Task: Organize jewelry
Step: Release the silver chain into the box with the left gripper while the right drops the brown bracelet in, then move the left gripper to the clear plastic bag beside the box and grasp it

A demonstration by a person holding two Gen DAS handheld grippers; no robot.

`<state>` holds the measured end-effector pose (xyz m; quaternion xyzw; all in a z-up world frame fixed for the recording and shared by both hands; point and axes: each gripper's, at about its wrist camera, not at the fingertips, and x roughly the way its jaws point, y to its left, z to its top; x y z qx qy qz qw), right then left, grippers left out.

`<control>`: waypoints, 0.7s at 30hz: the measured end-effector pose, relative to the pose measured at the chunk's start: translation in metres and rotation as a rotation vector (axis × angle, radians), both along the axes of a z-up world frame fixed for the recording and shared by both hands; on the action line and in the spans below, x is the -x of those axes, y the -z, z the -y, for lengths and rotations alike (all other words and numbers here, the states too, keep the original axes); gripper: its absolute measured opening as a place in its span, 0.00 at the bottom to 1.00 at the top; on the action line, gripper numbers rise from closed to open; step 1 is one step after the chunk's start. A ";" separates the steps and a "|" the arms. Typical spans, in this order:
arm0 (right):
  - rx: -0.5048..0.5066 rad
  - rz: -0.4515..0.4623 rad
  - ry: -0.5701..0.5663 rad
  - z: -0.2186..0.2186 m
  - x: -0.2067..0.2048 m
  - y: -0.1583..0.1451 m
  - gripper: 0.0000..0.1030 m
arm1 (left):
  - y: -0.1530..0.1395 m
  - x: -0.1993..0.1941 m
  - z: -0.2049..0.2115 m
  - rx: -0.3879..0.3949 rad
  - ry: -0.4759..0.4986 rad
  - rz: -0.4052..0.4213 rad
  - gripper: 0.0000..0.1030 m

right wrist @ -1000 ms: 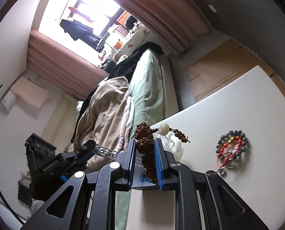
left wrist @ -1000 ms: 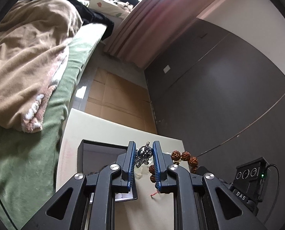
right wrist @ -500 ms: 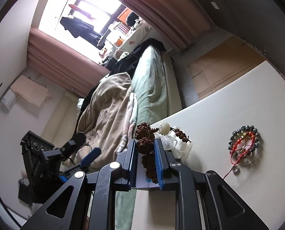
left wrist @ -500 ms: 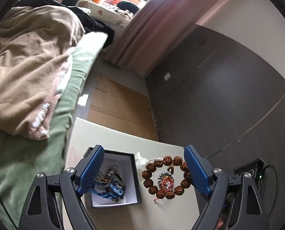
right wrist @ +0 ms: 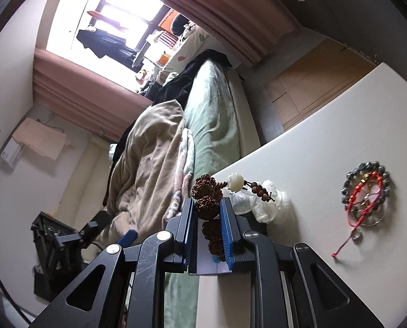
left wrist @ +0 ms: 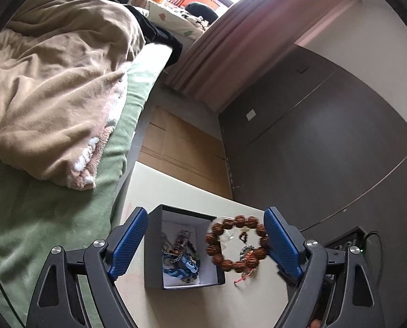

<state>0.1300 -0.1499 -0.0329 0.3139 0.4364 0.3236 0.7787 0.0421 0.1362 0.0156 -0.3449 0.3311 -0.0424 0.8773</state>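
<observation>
On the pale surface point(left wrist: 176, 309) beside the bed, our box point(left wrist: 181, 246) near its bed-side edge already holds some jewelry, our left gripper point(left wrist: 206, 246) has its fingers spread and empty, our right gripper point(right wrist: 207, 229) clamps the brown bead bracelet point(right wrist: 206, 199), and a grey-and-red bracelet pile point(right wrist: 366, 194) remains out.

A bed point(left wrist: 53, 218) with a green sheet and a rumpled tan blanket point(left wrist: 53, 82) runs toward the bright window point(right wrist: 107, 13). Dusty-pink curtains point(left wrist: 244, 41) hang beside that window. Flattened cardboard point(left wrist: 181, 147) covers the floor between bed and dark grey wall point(left wrist: 326, 136).
</observation>
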 end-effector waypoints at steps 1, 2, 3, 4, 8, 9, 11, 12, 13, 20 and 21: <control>-0.001 -0.002 -0.006 -0.004 0.000 0.002 0.20 | 0.001 0.000 -0.002 0.005 -0.002 0.000 0.84; 0.005 -0.003 -0.010 -0.009 0.000 0.004 0.20 | 0.001 0.000 -0.005 0.009 -0.006 -0.002 0.84; 0.010 -0.005 -0.014 -0.013 0.000 0.005 0.20 | 0.002 0.000 -0.007 0.012 -0.010 -0.004 0.84; 0.013 -0.009 -0.019 -0.017 0.000 0.007 0.20 | 0.002 0.000 -0.009 0.014 -0.012 -0.006 0.84; 0.043 -0.052 -0.067 -0.040 -0.001 0.017 0.22 | 0.003 0.001 -0.018 0.027 -0.023 -0.010 0.84; 0.048 -0.067 -0.086 -0.046 -0.002 0.020 0.22 | 0.003 0.001 -0.021 0.030 -0.027 -0.010 0.84; 0.041 -0.085 -0.136 -0.054 -0.003 0.022 0.25 | 0.003 0.002 -0.023 0.029 -0.034 -0.011 0.84; 0.043 -0.085 -0.149 -0.055 -0.003 0.021 0.32 | 0.003 0.003 -0.024 0.029 -0.036 -0.011 0.84; 0.046 -0.082 -0.148 -0.054 -0.003 0.021 0.38 | 0.004 0.003 -0.025 0.030 -0.037 -0.012 0.84; 0.076 -0.065 -0.037 -0.010 -0.004 0.010 0.57 | 0.008 0.000 -0.017 0.020 -0.030 -0.030 0.84; 0.085 -0.064 -0.025 -0.005 -0.003 0.008 0.57 | 0.008 -0.001 -0.014 0.014 -0.025 -0.033 0.84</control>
